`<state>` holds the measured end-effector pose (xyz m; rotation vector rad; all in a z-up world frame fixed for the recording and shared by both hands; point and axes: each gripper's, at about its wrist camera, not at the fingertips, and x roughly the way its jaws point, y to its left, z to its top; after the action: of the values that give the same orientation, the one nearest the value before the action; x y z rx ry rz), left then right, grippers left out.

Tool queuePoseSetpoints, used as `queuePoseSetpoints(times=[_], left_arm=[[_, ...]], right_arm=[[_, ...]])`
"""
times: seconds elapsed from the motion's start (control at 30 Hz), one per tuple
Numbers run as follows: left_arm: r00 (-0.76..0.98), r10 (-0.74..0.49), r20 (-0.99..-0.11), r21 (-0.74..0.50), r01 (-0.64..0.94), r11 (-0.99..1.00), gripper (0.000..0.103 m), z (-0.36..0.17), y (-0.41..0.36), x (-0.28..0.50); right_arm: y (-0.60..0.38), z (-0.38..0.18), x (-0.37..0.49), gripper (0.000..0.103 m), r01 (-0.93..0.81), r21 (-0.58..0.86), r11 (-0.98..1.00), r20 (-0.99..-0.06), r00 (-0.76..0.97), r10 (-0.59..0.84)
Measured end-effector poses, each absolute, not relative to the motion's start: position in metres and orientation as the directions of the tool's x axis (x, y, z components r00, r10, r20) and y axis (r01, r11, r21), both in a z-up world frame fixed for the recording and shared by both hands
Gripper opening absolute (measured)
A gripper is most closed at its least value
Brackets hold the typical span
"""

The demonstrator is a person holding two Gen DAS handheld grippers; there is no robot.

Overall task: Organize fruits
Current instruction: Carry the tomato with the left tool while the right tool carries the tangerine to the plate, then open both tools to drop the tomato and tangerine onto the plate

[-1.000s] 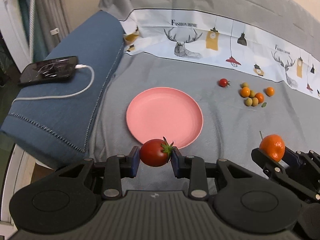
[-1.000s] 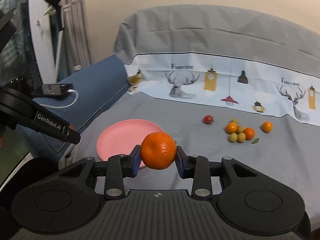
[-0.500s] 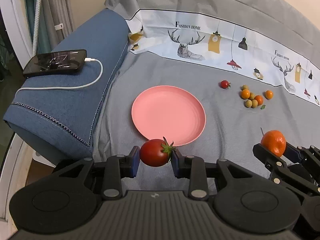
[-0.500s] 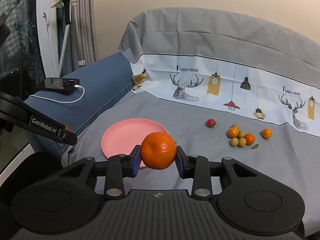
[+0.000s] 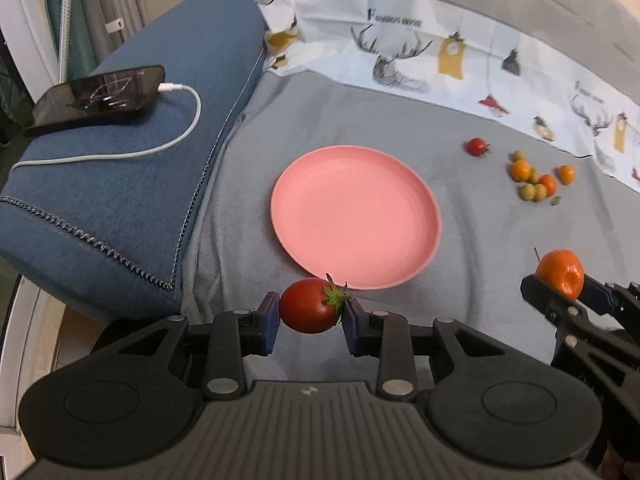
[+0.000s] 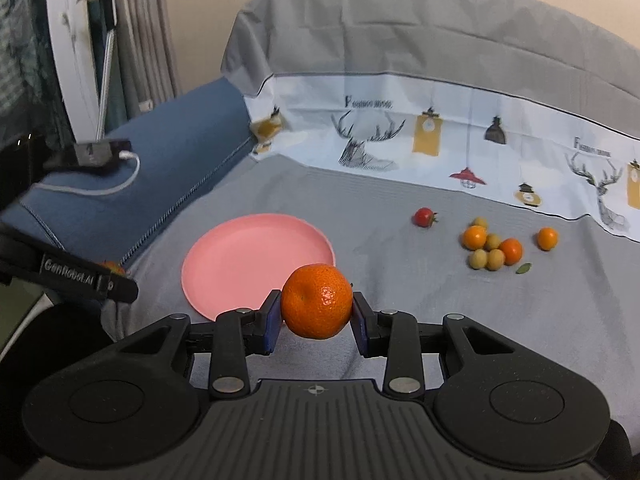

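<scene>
Tomato [image 5: 310,311] sits clamped in the left gripper [image 5: 311,316] at the pink plate's [image 5: 356,216] near rim; the right gripper [image 6: 317,314] grips the mandarin [image 6: 317,306]. Best carry each over the plate's middle, lower close, then release gently so neither rolls off.

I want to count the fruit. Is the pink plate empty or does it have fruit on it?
Empty. The pink plate shows only bare pink; the tomato and mandarin are clamped in the grippers.

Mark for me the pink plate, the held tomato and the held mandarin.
pink plate [image 5: 356,208]: left wrist view, bare centre.
tomato [image 5: 310,310]: left wrist view, red skin between the fingers.
mandarin [image 6: 316,306]: right wrist view, front of peel.
</scene>
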<state>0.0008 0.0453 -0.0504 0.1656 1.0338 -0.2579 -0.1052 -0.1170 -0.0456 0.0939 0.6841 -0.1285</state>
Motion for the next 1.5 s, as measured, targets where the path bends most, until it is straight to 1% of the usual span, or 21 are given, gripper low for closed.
queuePoseSetpoints(times=[0.27,0.43,0.83,0.87,0.9,0.93,0.97,1.0,1.03,1.07,1.1,1.13,1.2,1.37,1.5], left_arm=[[0.440,-0.092,-0.893,0.044,0.290,0.956,0.037,-0.085,0.027,0.050],[0.396,-0.083,-0.915,0.042,0.296,0.954,0.037,-0.109,0.015,0.076],[0.371,-0.035,-0.928,0.090,0.313,0.945,0.037,-0.146,-0.003,0.122],[0.373,-0.041,-0.927,0.085,0.315,0.945,0.039,-0.146,-0.004,0.125],[0.371,-0.050,-0.927,0.076,0.320,0.944,0.053,-0.146,-0.004,0.127],[0.372,-0.062,-0.926,0.067,0.324,0.944,0.074,-0.144,-0.005,0.129],[0.384,-0.073,-0.921,0.060,0.324,0.944,0.086,-0.140,-0.004,0.129],[0.408,-0.075,-0.910,0.063,0.315,0.947,0.101,-0.133,-0.002,0.128],[0.437,-0.081,-0.896,0.064,0.306,0.950,0.103,-0.126,0.000,0.125],[0.462,-0.090,-0.883,0.063,0.305,0.950,0.103,-0.119,0.003,0.120],[0.466,-0.096,-0.879,0.062,0.312,0.948,0.103,-0.114,0.005,0.116],[0.460,-0.091,-0.883,0.068,0.316,0.946,0.103,-0.109,0.006,0.111],[0.450,-0.077,-0.890,0.076,0.311,0.947,0.103,-0.104,0.010,0.100],[0.450,-0.041,-0.892,0.100,0.286,0.953,0.103,-0.090,0.032,0.050],[0.463,-0.015,-0.886,0.103,0.228,0.968,0.103,-0.080,0.052,0.011]], right_arm=[[-0.106,-0.075,-0.052,0.037,0.076,0.013,0.997,-0.669,0.742,-0.048],[-0.109,-0.098,-0.022,0.037,0.054,-0.003,0.999,-0.702,0.711,-0.041],[-0.108,-0.141,0.019,0.038,0.017,-0.050,0.999,-0.760,0.648,-0.049],[-0.107,-0.142,0.021,0.038,0.009,-0.054,0.999,-0.761,0.647,-0.047],[-0.106,-0.142,0.023,0.039,0.006,-0.059,0.998,-0.759,0.649,-0.049],[-0.106,-0.141,0.025,0.040,0.005,-0.063,0.998,-0.754,0.655,-0.051],[-0.106,-0.140,0.027,0.049,0.002,-0.067,0.998,-0.748,0.661,-0.052],[-0.107,-0.137,0.028,0.060,-0.001,-0.071,0.998,-0.746,0.664,-0.052],[-0.107,-0.133,0.028,0.065,0.003,-0.072,0.997,-0.741,0.669,-0.056],[-0.109,-0.127,0.026,0.073,0.012,-0.072,0.997,-0.734,0.677,-0.061],[-0.110,-0.121,0.022,0.078,0.019,-0.068,0.997,-0.728,0.683,-0.063],[-0.110,-0.116,0.017,0.079,0.023,-0.063,0.998,-0.727,0.684,-0.062],[-0.108,-0.106,0.004,0.085,0.038,-0.049,0.998,-0.733,0.678,-0.062],[-0.105,-0.084,-0.044,0.093,0.092,0.016,0.996,-0.749,0.660,-0.049],[-0.099,-0.070,-0.073,0.095,0.112,0.032,0.993,-0.747,0.663,-0.051]])
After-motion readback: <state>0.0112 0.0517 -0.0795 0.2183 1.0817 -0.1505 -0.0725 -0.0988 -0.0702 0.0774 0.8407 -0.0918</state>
